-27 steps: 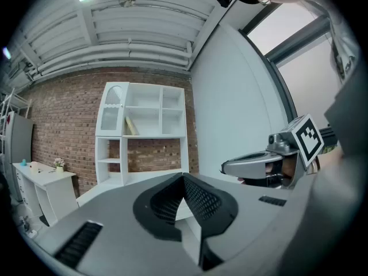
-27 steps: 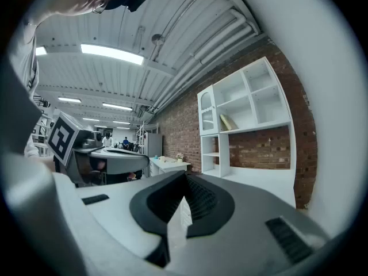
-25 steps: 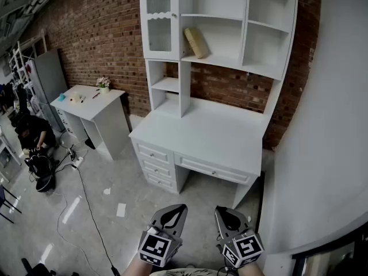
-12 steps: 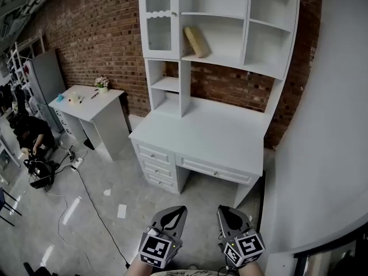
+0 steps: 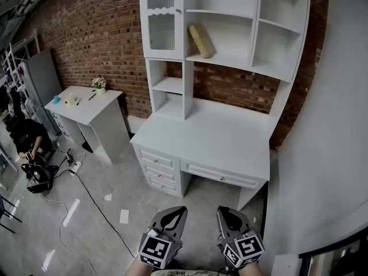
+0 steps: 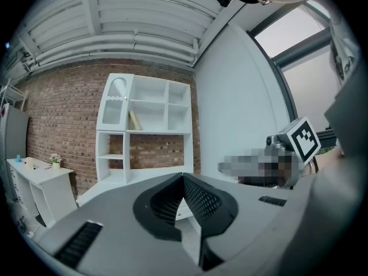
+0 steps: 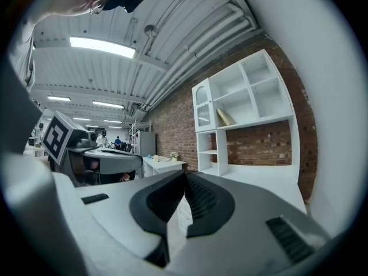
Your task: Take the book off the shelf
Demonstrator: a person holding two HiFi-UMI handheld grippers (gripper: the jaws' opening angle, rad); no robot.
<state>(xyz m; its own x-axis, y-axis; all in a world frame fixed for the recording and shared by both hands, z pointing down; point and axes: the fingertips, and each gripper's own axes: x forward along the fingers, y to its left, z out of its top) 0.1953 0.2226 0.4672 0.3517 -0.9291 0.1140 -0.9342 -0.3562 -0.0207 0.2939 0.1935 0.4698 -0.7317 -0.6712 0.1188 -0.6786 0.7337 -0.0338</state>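
The left tool (image 5: 183, 209) and the right tool (image 5: 221, 210) are held low and side by side. Each has its jaws pressed together with nothing between them, as the left gripper view (image 6: 183, 177) and the right gripper view (image 7: 185, 174) both show. The tan rectangular book (image 5: 201, 40) is well apart from both tools, far ahead of them and high above. It leans tilted in the middle compartment of the tall white wooden shelf unit (image 5: 230, 61). The unit stands on the white bench with drawers (image 5: 207, 142), which lies ahead of the tools against the red brick wall (image 5: 98, 33). A small white side table (image 5: 86, 105) stands ahead and left of the left tool.
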